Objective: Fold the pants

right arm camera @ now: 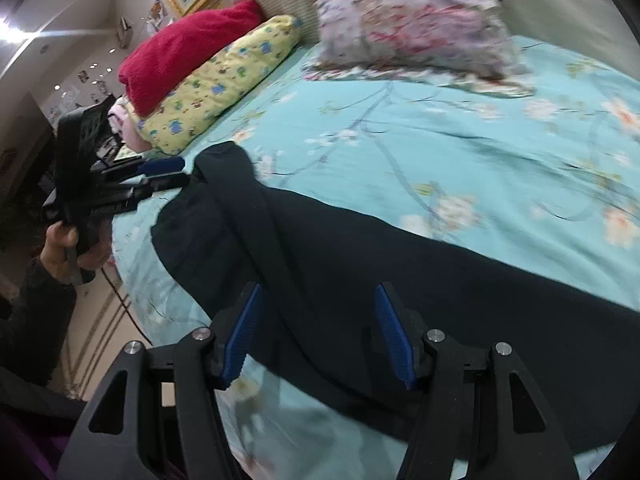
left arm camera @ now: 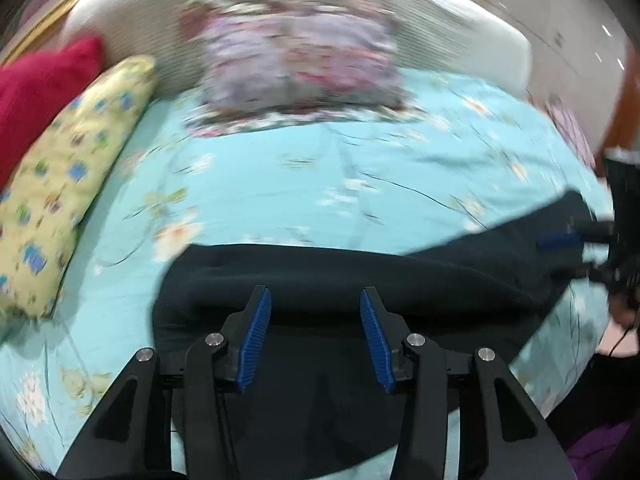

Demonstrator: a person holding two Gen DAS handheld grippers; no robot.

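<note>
Dark pants point(left arm camera: 360, 272) lie stretched across the near part of the bed point(left arm camera: 320, 184), with a fold running along their length. In the left wrist view my left gripper point(left arm camera: 315, 294) hovers over the pants, open, with only cloth below its blue pads. My right gripper point(right arm camera: 319, 288) is likewise open above the pants point(right arm camera: 360, 260), holding nothing. The right wrist view shows the left gripper point(right arm camera: 176, 174) beside the pants' far left end, a hand point(right arm camera: 68, 248) gripping its handle. The right gripper point(left arm camera: 560, 254) appears at the pants' right end in the left wrist view.
The bed has a light blue flowered sheet point(right arm camera: 440, 140). A red pillow point(right arm camera: 188, 48) and a yellow patterned pillow point(right arm camera: 224, 80) lie along the left side. A purple flowered pillow point(right arm camera: 412, 20) leans on the white headboard point(left arm camera: 140, 16). Floor point(right arm camera: 100, 340) shows beyond the bed's near edge.
</note>
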